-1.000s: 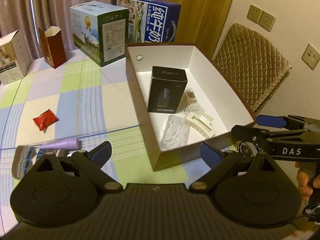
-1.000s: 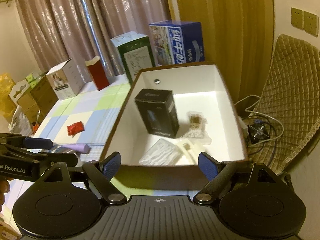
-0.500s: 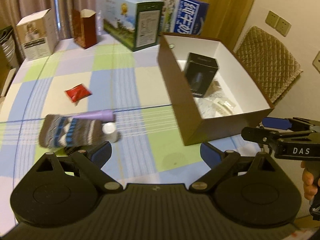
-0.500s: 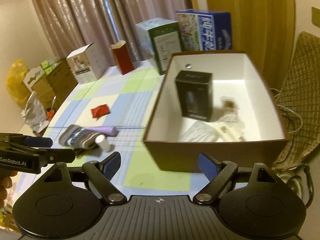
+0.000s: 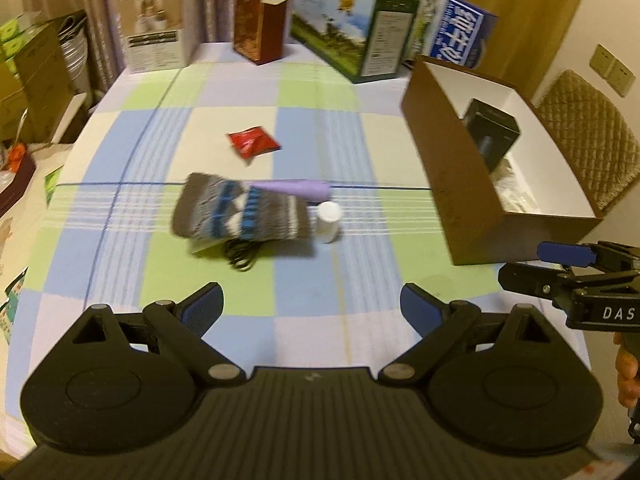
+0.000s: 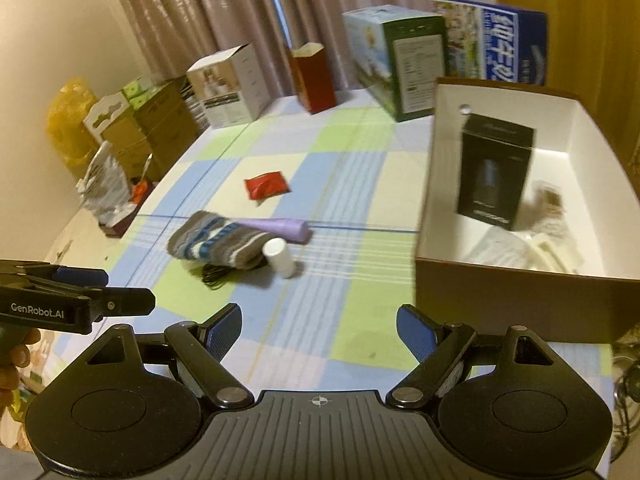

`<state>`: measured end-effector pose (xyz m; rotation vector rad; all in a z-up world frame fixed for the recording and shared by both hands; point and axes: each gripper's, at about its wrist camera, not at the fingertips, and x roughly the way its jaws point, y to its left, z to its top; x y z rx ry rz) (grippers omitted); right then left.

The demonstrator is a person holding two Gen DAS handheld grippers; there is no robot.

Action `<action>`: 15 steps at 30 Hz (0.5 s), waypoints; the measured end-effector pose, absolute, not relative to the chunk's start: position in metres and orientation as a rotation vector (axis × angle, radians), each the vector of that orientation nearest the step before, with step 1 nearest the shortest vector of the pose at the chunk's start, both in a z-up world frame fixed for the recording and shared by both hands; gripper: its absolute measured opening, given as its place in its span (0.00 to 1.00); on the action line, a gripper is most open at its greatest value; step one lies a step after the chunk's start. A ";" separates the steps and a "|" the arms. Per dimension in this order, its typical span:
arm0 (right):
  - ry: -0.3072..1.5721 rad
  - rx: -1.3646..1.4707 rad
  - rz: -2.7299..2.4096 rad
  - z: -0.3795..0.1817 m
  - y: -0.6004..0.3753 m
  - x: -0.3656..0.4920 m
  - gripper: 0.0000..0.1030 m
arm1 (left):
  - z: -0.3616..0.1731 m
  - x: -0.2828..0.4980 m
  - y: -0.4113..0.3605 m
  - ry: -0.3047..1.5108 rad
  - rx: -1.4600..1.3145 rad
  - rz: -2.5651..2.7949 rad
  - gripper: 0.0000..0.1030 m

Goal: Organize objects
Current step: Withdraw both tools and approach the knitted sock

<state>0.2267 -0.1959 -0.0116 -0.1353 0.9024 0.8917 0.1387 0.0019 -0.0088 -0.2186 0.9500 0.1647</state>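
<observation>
The left gripper (image 5: 311,304) hangs spread and empty facing the knitted sock (image 5: 240,212), which overlaps the purple tube (image 5: 296,189) and touches the white bottle (image 5: 329,222). I'd pinch the sock's free end. The right gripper (image 6: 319,327) is likewise spread and empty near the brown box (image 6: 516,292).

My left gripper (image 5: 311,304): matte black body, ribbed centre plate, two round discs, silver pivot screws, blue ribbed pads (image 5: 206,304) on black linkage arms; side plate reads "GenRobot.AI" in white. My right gripper (image 6: 319,326): same black build, small crosshair mark on the ribbed plate, blue pads (image 6: 226,328); side reads "DAS". Bare skin of my right hand (image 5: 626,372) shows at the handle.
</observation>
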 end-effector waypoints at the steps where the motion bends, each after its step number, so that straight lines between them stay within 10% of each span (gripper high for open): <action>1: 0.903 -0.140 0.895 -0.013 -0.192 0.225 0.80 | -0.010 0.136 0.006 0.949 -0.221 0.172 0.91; 15: 0.881 -0.201 0.918 -0.045 -0.146 0.215 0.80 | -0.032 0.126 0.056 0.927 -0.214 0.229 0.90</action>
